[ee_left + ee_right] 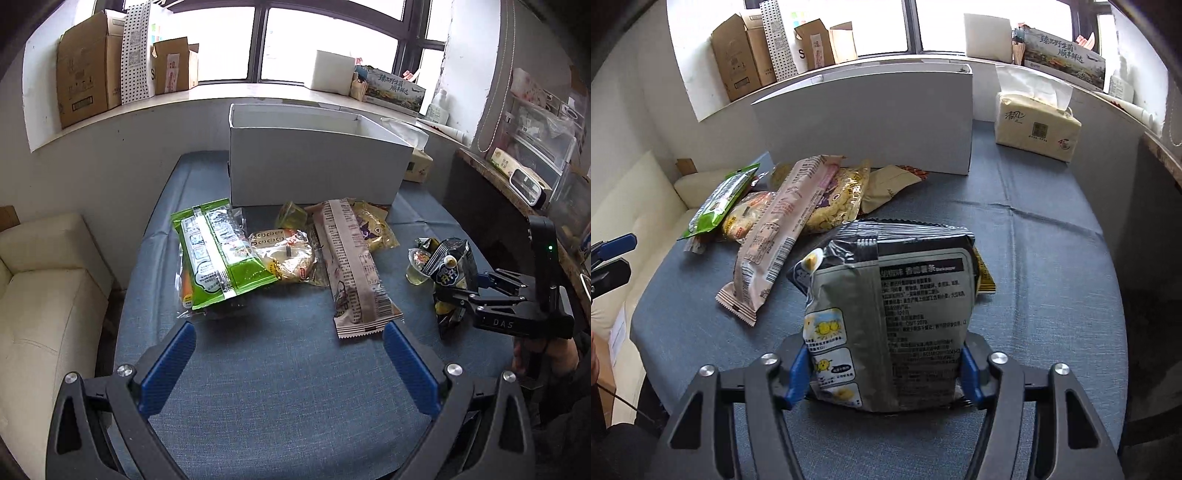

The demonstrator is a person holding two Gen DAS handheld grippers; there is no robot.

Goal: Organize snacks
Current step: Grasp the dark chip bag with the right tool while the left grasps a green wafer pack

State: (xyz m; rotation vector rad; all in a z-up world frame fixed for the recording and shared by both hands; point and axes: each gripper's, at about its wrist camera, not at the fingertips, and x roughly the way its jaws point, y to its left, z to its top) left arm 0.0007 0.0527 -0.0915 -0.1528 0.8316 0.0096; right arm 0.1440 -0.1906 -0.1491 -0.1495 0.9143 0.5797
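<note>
jaws of the right gripper (882,373) are clamped on the lower end of a black-and-grey snack bag (890,314), holding it upright off the blue-covered surface (1034,240), probably so it can be carried ahead to the white box (871,122) beyond the tips. jaws of the left gripper (290,363) stand wide apart over bare cloth, with the green packet (218,251) and long brown packet (351,266) lying just ahead. legible writing is scarce: "das" on the right gripper's body in the left view, and chinese print too small to read on the held bag's back.
</note>
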